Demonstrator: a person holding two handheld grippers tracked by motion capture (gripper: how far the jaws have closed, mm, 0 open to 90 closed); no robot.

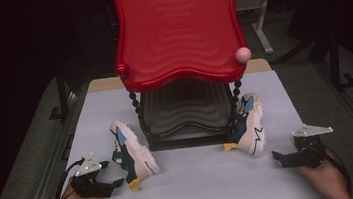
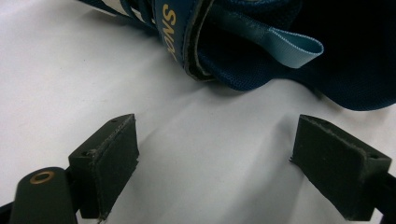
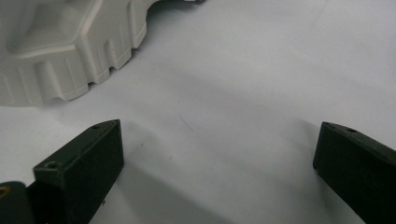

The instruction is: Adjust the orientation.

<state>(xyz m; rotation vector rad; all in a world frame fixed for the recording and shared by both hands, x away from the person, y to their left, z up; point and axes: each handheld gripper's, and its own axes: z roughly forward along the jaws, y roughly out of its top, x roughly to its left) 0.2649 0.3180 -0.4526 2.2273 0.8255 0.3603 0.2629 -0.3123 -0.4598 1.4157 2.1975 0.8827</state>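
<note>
— So, where do the shoes lie?
— Left shoe (image 1: 132,152) at seven o'clock of the red stand (image 1: 176,29), right shoe (image 1: 248,124) at five.
— And the claws?
— Left gripper (image 1: 116,183) and right gripper (image 1: 277,156) both gape empty — each just beside its shoe.

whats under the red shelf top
Under the red shelf top sits a dark wavy lower tray between beaded posts. The tray's back part is covered.
</note>
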